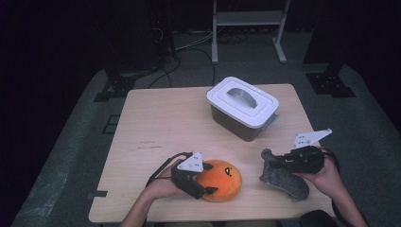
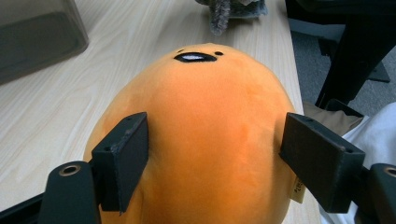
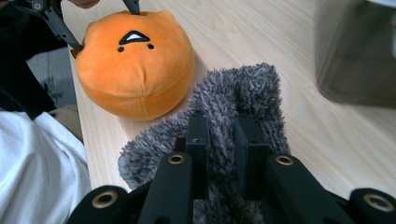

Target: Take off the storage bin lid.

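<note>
While the left gripper (image 2: 212, 156) straddles the orange plush (image 2: 205, 140), jaws spread, poss. touching, right gripper (image 3: 223, 140) pinches grey plush (image 3: 243, 93) nr the lidded box (image 1: 242, 108).

Orange plush (image 1: 222, 178) with black face marks, grey fuzzy toy (image 1: 283, 178), white-lidded box (image 1: 242, 101), pale wood table (image 1: 161, 127)

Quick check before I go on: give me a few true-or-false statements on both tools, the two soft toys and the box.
1. The right tool pinches the grey toy. True.
2. The left tool is shut flat on the table. False: its jaws stand wide around the orange toy.
3. The box has its lid on. True.
4. The orange toy lies inside the box. False: it sits on the table near the front edge.
</note>
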The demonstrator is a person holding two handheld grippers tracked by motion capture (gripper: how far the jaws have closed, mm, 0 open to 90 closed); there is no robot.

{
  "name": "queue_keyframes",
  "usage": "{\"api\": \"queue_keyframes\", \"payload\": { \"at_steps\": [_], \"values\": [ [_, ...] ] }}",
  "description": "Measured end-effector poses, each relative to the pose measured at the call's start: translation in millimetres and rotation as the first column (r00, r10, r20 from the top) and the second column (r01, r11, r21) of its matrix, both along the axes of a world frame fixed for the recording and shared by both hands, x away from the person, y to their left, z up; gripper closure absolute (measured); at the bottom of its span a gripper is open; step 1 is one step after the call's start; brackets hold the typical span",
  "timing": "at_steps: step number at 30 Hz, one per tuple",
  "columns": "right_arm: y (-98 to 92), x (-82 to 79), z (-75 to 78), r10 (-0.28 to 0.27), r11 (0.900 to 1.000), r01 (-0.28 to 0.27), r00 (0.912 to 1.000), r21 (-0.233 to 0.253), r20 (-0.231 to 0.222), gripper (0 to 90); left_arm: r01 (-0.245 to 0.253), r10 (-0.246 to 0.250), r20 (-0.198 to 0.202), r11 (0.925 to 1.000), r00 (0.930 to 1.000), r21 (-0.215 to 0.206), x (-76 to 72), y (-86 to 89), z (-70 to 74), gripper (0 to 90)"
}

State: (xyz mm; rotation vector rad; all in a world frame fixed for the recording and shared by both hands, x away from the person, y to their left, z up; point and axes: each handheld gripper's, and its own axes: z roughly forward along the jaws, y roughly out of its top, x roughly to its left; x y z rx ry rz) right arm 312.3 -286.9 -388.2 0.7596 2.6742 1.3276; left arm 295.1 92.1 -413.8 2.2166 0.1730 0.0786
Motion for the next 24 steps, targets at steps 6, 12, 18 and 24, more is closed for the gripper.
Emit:
{"api": "queue_keyframes", "payload": {
  "at_steps": [6,12,18,24],
  "values": [
    [2.8,6.9,-3.2,0.003,1.000,-0.003,0.9999,-0.002,-0.013,77.4,0.004,-0.004,-0.001,1.0000,1.0000,0.001,1.1,0.0,0.2,23.2],
    [-2.9,9.5,-7.1,-0.026,0.999,0.025,0.9995,-0.032,-0.017,77.4,0.010,-0.010,-0.001,0.9999,1.0000,-0.003,1.0,-0.1,-0.6,22.7],
    [-13.7,14.0,-19.0,-0.071,0.997,0.068,0.9961,-0.047,-0.052,77.4,0.014,-0.014,-0.004,0.9999,0.9999,-0.006,0.1,-0.1,-1.4,21.3],
    [-13.6,16.2,-31.9,-0.092,0.990,0.085,0.9942,-0.113,-0.055,77.1,0.014,-0.014,-0.004,0.9999,0.9999,-0.005,-0.2,-0.6,-1.7,20.6]
  ]
}}
